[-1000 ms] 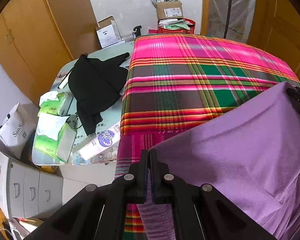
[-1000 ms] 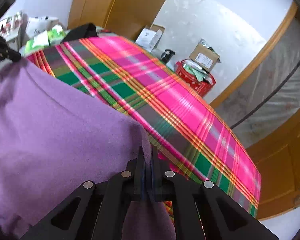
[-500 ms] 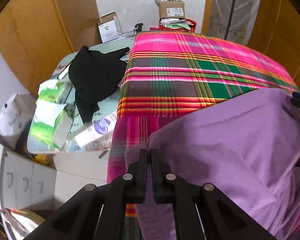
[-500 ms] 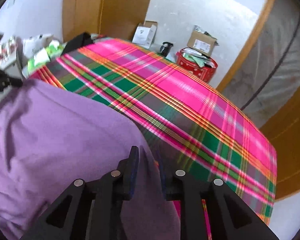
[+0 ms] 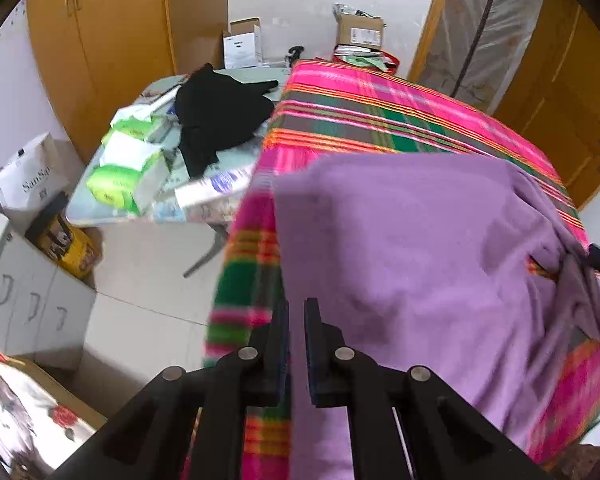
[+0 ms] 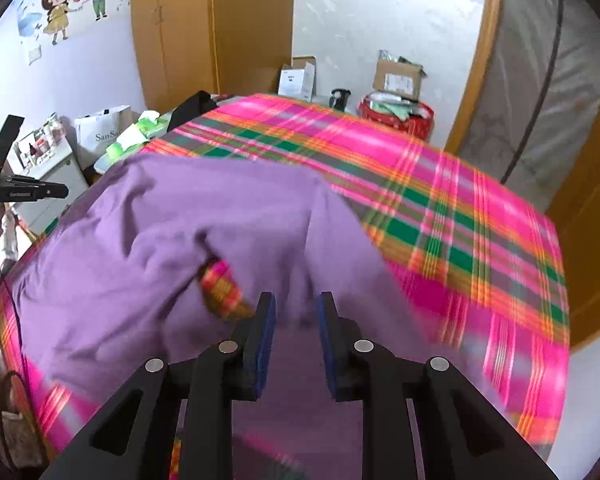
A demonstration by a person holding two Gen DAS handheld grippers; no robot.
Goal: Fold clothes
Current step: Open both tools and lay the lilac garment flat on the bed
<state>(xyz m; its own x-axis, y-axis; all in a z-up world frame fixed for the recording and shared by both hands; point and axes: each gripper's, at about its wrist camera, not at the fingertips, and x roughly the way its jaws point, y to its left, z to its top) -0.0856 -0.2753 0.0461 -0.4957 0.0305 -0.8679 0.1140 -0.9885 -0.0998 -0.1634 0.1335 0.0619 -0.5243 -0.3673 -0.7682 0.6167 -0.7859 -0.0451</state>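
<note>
Plaid-covered bed (image 6: 440,200), purple garment (image 6: 180,220) between both opening grippers' jaws.

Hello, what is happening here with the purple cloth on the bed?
A person is folding a purple garment on a bed covered with a pink plaid blanket, using one hand-held gripper in each hand. Both are letting go: the jaws of the left hand-held gripper are opening with only a narrow gap so far, and those of the right hand-held gripper are opening wider. The purple fabric lies under both, no longer pinched. A black garment lies on the side table.
</note>
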